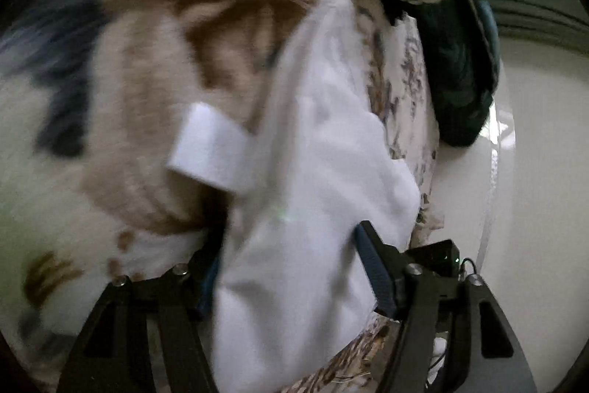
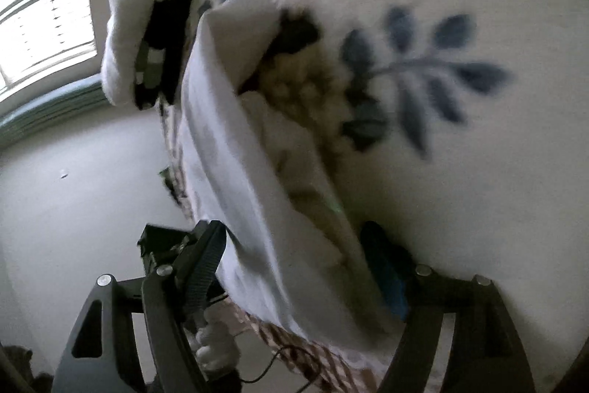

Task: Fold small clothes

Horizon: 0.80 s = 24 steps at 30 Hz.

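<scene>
Now I'm spreading both claws, left claw (image 1: 291, 267) and right claw (image 2: 294, 267), released around the white cloth (image 1: 313, 172) (blurred). It's lying on the floral bedspread (image 2: 478, 172), presumably for folding.

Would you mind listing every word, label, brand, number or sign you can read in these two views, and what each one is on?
None: no readable text in either view.
White tag on the white garment: blank as seen, and blurred.
Floral bedcover: leaf print only, no lettering.
</scene>
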Each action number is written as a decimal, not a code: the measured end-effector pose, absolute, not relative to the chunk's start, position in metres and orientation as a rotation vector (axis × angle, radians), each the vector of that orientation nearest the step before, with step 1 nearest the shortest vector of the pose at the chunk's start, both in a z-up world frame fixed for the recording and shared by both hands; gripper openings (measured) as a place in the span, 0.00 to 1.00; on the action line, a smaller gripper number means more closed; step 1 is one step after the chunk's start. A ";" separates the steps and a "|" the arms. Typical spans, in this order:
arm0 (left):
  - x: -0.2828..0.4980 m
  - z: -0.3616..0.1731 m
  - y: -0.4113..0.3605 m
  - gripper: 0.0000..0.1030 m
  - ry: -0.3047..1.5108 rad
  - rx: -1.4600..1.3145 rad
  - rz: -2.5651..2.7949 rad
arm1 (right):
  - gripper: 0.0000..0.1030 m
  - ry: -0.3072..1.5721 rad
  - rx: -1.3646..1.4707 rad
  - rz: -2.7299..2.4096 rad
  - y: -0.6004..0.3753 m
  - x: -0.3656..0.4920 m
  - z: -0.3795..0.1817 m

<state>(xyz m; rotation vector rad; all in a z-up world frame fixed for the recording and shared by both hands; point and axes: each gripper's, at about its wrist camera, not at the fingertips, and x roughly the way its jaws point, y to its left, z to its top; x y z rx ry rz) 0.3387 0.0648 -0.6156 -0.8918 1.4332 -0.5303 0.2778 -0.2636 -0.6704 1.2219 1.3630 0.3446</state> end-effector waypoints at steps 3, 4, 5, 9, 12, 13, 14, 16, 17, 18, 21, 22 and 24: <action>0.339 -0.600 0.060 0.13 1.395 -0.820 -0.558 | 0.26 1.369 1.183 0.359 -0.253 0.283 -0.663; 0.339 -0.594 0.059 0.13 1.384 -0.817 -0.562 | 0.21 1.362 1.183 0.349 -0.252 0.283 -0.658; 0.340 -0.587 0.060 0.13 1.376 -0.816 -0.560 | 0.19 1.352 1.173 0.340 -0.251 0.283 -0.650; 0.350 -0.554 0.060 0.12 1.341 -0.807 -0.581 | 0.16 1.313 1.150 0.340 -0.249 0.291 -0.612; 0.363 -0.521 0.065 0.12 1.306 -0.814 -0.606 | 0.16 1.292 1.122 0.354 -0.245 0.308 -0.577; 0.373 -0.505 0.065 0.12 1.286 -0.808 -0.613 | 0.16 1.285 1.112 0.359 -0.244 0.315 -0.564; 0.380 -0.493 0.066 0.12 1.272 -0.807 -0.620 | 0.16 1.277 1.097 0.362 -0.243 0.323 -0.552; 0.405 -0.465 0.067 0.12 1.232 -0.811 -0.632 | 0.16 1.247 1.069 0.377 -0.243 0.346 -0.520; 0.417 -0.452 0.067 0.12 1.215 -0.814 -0.637 | 0.16 1.234 1.060 0.383 -0.246 0.354 -0.509; 0.433 -0.440 0.065 0.12 1.194 -0.814 -0.638 | 0.16 1.215 1.053 0.390 -0.246 0.369 -0.494; 0.493 -0.396 0.068 0.12 1.106 -0.783 -0.648 | 0.16 1.141 1.018 0.414 -0.243 0.427 -0.449; 0.511 -0.386 0.070 0.12 1.083 -0.777 -0.650 | 0.16 1.119 1.006 0.424 -0.241 0.446 -0.438; 0.562 -0.367 0.078 0.12 1.025 -0.765 -0.647 | 0.16 1.066 0.981 0.454 -0.234 0.497 -0.416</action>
